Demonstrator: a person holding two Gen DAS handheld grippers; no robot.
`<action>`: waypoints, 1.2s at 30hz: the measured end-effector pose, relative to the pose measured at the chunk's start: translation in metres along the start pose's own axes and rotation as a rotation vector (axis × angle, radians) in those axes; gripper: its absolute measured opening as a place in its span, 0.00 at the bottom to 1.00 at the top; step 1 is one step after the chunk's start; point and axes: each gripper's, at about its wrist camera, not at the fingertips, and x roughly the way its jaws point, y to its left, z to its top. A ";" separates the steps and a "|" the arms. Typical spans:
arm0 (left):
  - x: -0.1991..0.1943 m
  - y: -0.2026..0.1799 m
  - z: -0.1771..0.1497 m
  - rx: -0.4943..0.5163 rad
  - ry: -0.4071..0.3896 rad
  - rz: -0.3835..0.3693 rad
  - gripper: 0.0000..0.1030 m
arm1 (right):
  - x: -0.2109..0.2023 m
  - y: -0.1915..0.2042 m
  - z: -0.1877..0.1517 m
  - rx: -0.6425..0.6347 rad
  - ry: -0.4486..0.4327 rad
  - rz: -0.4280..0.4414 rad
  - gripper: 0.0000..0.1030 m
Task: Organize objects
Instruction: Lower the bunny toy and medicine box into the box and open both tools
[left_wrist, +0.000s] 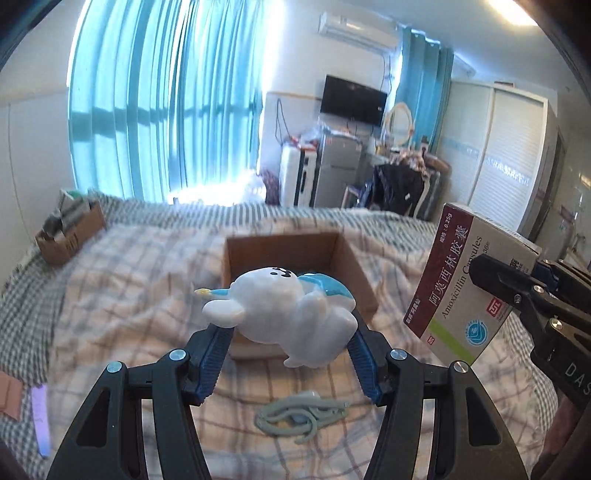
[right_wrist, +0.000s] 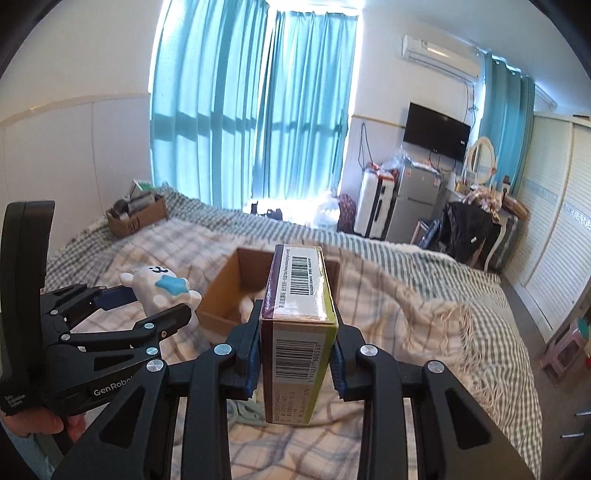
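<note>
Carrying: both items are lifted off the bed, neither is packed yet
Left gripper (left_wrist: 291, 332): pinching the white cat figurine (left_wrist: 284, 314) with a blue star, held just short of the open cardboard box (left_wrist: 364, 291)
Right gripper (right_wrist: 297, 354): clamped on the amoxicillin capsule carton (right_wrist: 297, 332), held upright beside the figurine
Box contents: mostly hidden (something pale shows inside)
Left to do: drop both in; the grey-green coiled cord (left_wrist: 301, 417) lies loose on the plaid blanket (left_wrist: 129, 280)
Progress: roughly midway, by my guess
</note>
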 end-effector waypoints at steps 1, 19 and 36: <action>-0.001 0.001 0.007 0.004 -0.013 0.005 0.60 | -0.001 0.001 0.006 -0.002 -0.012 0.006 0.29; 0.090 0.027 0.077 0.010 -0.026 0.044 0.60 | 0.119 -0.021 0.077 -0.001 -0.013 0.042 0.29; 0.235 0.041 0.028 0.005 0.188 0.025 0.60 | 0.293 -0.035 0.017 -0.059 0.200 0.003 0.29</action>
